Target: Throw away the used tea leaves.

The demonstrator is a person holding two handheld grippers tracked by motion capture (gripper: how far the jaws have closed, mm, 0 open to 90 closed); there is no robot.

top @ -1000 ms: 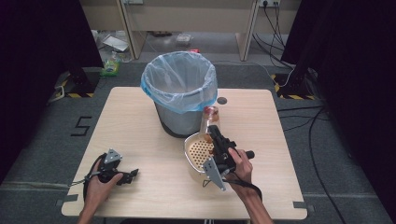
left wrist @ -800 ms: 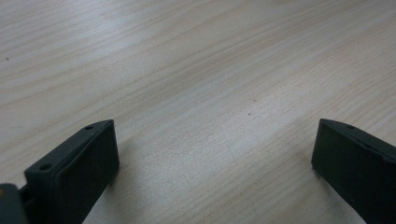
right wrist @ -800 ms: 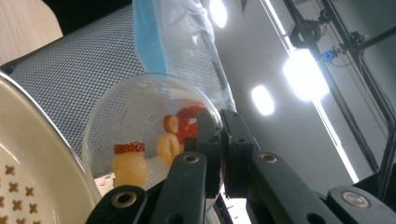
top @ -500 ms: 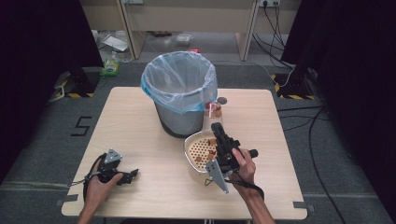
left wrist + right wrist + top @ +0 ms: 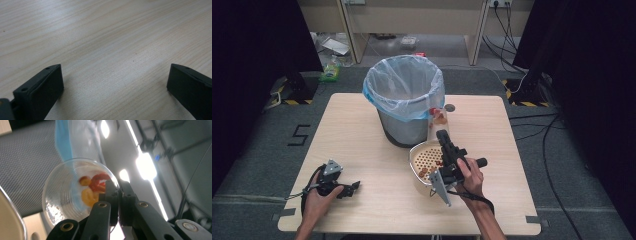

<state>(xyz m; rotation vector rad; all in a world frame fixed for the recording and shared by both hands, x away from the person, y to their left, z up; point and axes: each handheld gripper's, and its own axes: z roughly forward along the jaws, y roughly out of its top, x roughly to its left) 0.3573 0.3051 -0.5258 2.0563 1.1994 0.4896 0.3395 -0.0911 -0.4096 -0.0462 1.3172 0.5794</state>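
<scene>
Pale wood grain covers the worktop (image 5: 362, 135), seen from above. A grey bin (image 5: 404, 102) lined with a blue bag stands near its middle. Just in front of the bin, to the right, sits a cream colander (image 5: 424, 162) with a few red and orange pieces inside. The right claw (image 5: 441, 134), held in a hand (image 5: 469, 175) at the near right, reaches up over the colander toward the bin. In the right gripper view its jaws are pressed together on the rim of a clear plastic cup (image 5: 72, 192), which is tipped on its side and holds red and orange pieces; the cup (image 5: 439, 117) is beside the bin's wall. At the near left, the left claw (image 5: 354, 186) lies low on the worktop in the other hand (image 5: 317, 195). In the left gripper view its jaws are spread wide over bare wood, gripping nothing.
</scene>
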